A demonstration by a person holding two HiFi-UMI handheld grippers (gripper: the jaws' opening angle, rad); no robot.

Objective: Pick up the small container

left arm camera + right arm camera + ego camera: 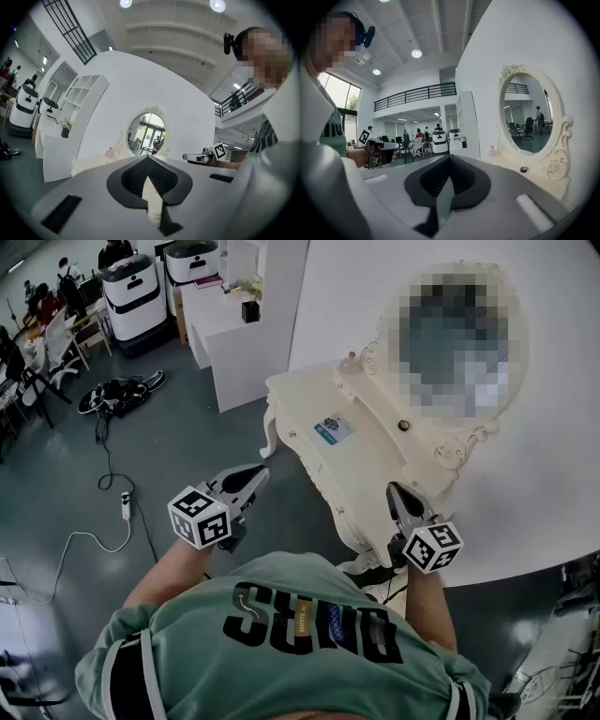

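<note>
Cream dressing table (302,401); on top: small bottle (352,360) at far corner; card (335,428) mid-top; small dark pot (405,426) near back edge.

On the bench (307,399) the card (334,429) lies mid-top, the container (404,426) at its 3 o'clock before the mirror (455,343) along the back edge, the bottle (352,360) at its 12 o'clock.

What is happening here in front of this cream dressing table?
A person in a green T-shirt stands before the cream carved dressing table, holding a gripper in each hand. The left gripper and right gripper are both shut and empty, held in front of it. The small round black container sits untouched near the oval mirror's base.
</note>
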